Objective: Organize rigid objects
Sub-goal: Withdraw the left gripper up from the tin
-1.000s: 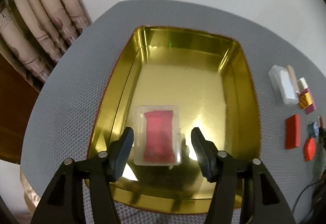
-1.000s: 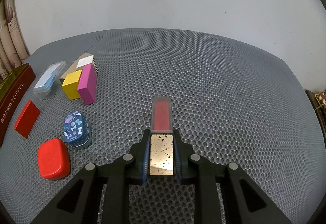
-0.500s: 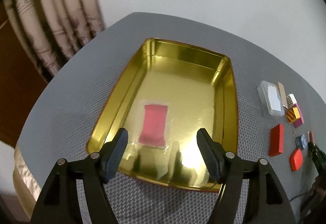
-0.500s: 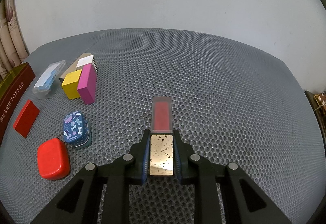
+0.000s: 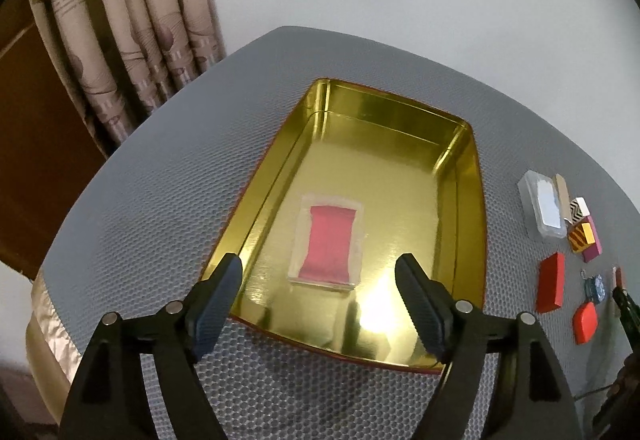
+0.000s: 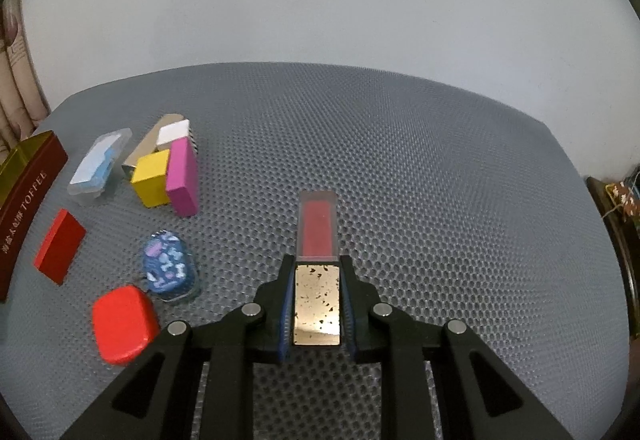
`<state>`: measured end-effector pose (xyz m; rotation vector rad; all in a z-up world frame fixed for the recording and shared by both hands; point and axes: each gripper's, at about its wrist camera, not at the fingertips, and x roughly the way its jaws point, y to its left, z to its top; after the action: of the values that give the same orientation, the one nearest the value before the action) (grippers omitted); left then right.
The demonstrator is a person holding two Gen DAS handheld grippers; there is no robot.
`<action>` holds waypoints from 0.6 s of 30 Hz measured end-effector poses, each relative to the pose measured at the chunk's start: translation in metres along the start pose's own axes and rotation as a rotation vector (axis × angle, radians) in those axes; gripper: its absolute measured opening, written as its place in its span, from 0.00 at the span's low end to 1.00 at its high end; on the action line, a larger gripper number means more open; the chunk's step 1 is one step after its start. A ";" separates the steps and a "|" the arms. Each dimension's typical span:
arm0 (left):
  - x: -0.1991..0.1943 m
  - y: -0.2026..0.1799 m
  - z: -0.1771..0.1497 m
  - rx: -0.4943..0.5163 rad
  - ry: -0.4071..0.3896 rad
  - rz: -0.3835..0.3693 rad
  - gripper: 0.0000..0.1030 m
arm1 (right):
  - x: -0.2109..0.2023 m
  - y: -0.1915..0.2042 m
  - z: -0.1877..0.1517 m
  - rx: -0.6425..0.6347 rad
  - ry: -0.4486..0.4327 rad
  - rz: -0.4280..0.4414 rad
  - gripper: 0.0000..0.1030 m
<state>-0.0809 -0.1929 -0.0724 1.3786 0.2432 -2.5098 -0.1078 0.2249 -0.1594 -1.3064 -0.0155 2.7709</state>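
The left gripper (image 5: 318, 286) hangs over the near end of a gold tin (image 5: 468, 175), its jaws opening with nothing between them. A clear case with a red insert (image 5: 328, 242) lies flat inside, long axis pointing away along the tin. The right gripper (image 6: 317, 304) is clamped on a clear red-filled box (image 6: 318, 230), pointing straight ahead. Only the right view shows the open grey mat (image 6: 440, 159) to its right; small blocks (image 6: 166, 171) sit left.

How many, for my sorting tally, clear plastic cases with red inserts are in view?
2. One red-insert case lies flat in the gold metal tin; the other case is clamped in the right gripper.
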 end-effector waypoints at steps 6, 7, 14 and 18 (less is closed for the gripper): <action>-0.002 0.006 0.004 -0.025 -0.009 0.006 0.75 | -0.023 0.014 0.010 -0.029 -0.031 0.035 0.20; -0.002 0.007 0.004 -0.028 -0.010 0.012 0.76 | -0.027 0.020 0.012 -0.039 -0.038 0.047 0.20; -0.003 0.023 0.009 -0.074 -0.031 0.058 0.77 | -0.057 0.086 0.033 -0.130 -0.075 0.157 0.20; -0.001 0.035 0.012 -0.125 -0.028 0.069 0.77 | -0.074 0.134 0.041 -0.200 -0.090 0.234 0.20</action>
<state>-0.0792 -0.2295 -0.0657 1.2811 0.3349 -2.4120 -0.1015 0.0873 -0.0826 -1.3010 -0.1599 3.0944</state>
